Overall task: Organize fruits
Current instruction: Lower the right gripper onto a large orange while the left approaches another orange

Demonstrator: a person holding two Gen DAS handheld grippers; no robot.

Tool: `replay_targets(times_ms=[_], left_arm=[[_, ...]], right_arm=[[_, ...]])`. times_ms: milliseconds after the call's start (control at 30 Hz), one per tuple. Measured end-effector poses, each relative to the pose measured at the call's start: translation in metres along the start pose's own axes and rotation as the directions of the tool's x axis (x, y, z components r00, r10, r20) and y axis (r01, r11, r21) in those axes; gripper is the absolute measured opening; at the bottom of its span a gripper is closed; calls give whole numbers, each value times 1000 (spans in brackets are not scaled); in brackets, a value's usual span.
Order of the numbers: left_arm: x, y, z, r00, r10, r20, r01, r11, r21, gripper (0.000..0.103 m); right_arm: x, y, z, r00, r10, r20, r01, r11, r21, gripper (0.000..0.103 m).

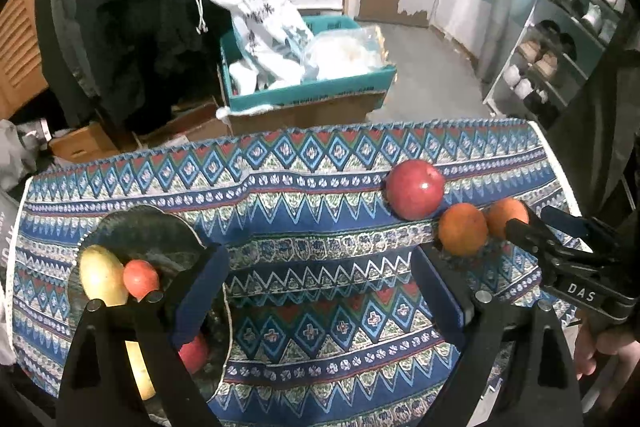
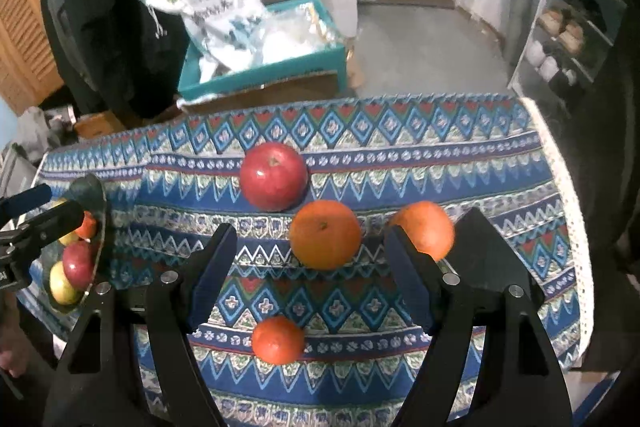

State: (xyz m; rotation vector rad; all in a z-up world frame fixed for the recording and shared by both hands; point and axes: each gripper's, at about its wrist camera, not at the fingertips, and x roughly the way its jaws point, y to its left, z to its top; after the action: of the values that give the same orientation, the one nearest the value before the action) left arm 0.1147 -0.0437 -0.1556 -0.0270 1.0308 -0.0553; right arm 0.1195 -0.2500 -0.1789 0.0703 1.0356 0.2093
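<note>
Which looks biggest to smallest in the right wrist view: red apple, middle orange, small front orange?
1. Red apple and middle orange look about alike; the orange lies nearer the camera, so unranked.
2. Small front orange, smallest despite being nearest.

— What colours are on the tablecloth (image 2: 360, 155)?

— Lots of blue, with white, red and green in zigzags, diamonds and little flowers.

— And the fruit on it?

— The apple (image 2: 274, 175) is shiny red. Three oranges (image 2: 325, 234) are bright orange (the smallest one looks a bit redder).

— What about the plate (image 1: 140, 227)?

— Dark and greenish. It has a pale yellow fruit (image 1: 102, 275) and small red fruits (image 1: 140, 279) in it.

— The grippers?

— The left gripper (image 1: 320, 277) and right gripper (image 2: 310, 255) are black, with dark blue pads (image 2: 210, 277).

— The box (image 1: 304, 95) behind?

— Teal on top, brown card below.
</note>
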Motion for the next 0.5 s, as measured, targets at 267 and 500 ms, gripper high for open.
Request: replay_targets(times_ms=[267,500], left_arm=[[45,3,-7,997,-3,-77,1,1000,-21,93],[68,8,-10,994,-7,-113,3,999,-40,93]], right_arm=[[59,-4,-3,994,-9,-110,8,1000,-8,77],[91,-10,-10,984,-11,-178,12,1000,4,76]])
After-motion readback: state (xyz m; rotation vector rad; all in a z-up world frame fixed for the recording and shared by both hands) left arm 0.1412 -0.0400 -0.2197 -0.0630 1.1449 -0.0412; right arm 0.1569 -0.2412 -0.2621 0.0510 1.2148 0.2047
